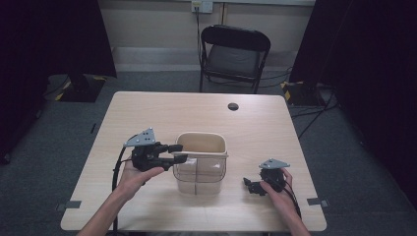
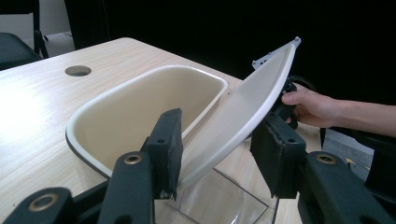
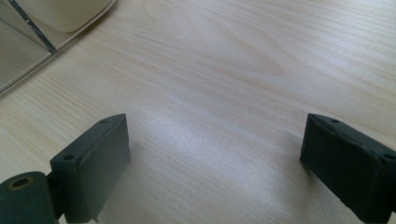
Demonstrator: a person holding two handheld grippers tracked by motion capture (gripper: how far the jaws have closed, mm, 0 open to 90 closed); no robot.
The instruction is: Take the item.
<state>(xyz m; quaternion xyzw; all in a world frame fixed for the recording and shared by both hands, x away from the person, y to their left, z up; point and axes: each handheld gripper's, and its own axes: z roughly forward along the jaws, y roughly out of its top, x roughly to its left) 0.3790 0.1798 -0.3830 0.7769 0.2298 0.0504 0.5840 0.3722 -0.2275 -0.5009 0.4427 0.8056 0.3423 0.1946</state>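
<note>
Up front, the left tongs (image 2: 215, 154) stand open astride the tilted white lid (image 2: 243, 112) of the clear bin (image 1: 200, 164) mid-counter (image 1: 147, 108). Well apart, the right tongs (image 3: 215, 163) gape wide over bare wood.

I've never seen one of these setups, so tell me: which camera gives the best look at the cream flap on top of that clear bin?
The left gripper view: the flap sits tilted up between the left gripper's open jaws, above the bin. In the high view it is hard to tell apart from the bin's rim. The right gripper view catches a corner of the bin, mostly table.
</note>
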